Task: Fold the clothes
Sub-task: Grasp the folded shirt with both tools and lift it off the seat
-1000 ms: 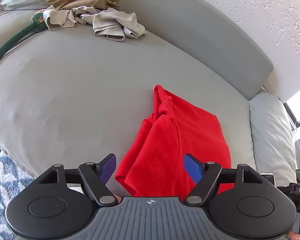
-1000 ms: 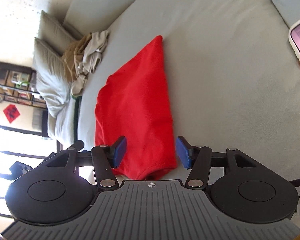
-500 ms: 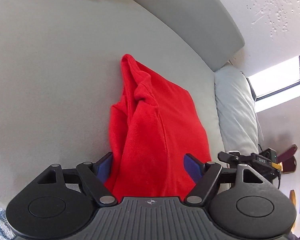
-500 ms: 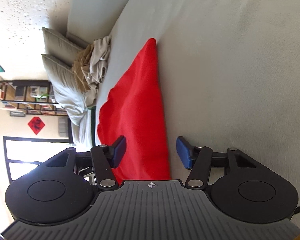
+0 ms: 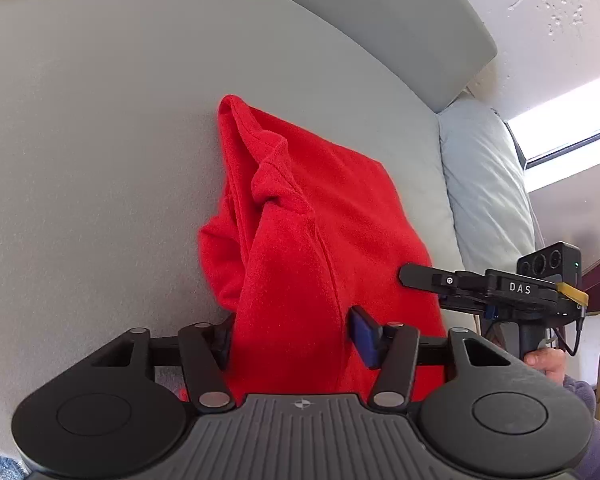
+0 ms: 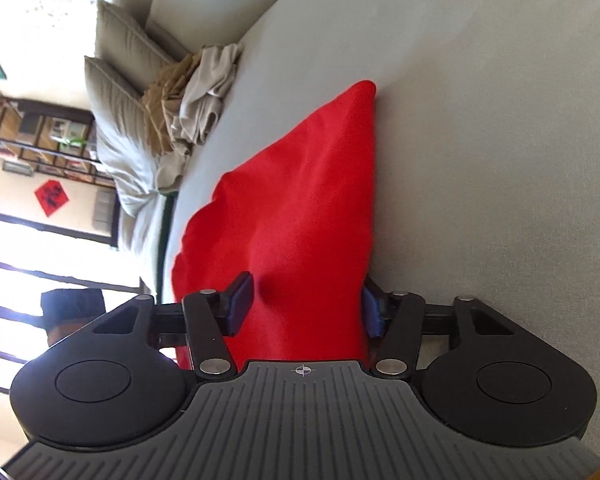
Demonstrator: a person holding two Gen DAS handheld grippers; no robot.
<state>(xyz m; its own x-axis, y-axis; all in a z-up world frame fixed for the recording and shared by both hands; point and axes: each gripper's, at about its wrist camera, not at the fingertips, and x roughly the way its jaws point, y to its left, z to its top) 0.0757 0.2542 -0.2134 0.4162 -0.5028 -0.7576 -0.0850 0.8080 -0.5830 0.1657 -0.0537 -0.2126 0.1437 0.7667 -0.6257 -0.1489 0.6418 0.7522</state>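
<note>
A red garment (image 5: 300, 216) lies bunched and partly folded on the grey sofa seat (image 5: 92, 128). My left gripper (image 5: 290, 336) is open, with the near edge of the red cloth between its blue pads. The garment also fills the right wrist view (image 6: 300, 208). My right gripper (image 6: 306, 308) is open too, its jaws on either side of the cloth's near end. The right gripper also shows in the left wrist view (image 5: 492, 288), at the garment's right side.
A pile of beige and tan clothes (image 6: 192, 100) lies at the far end of the sofa next to grey pillows (image 6: 116, 80). The grey backrest (image 5: 380, 20) and a pale cushion (image 5: 484, 184) bound the seat. A shelf and window stand beyond.
Both grippers have moved forward onto the red garment, so that its near edge now lies between each pair of pads. Both grippers' jaws have narrowed a little.
</note>
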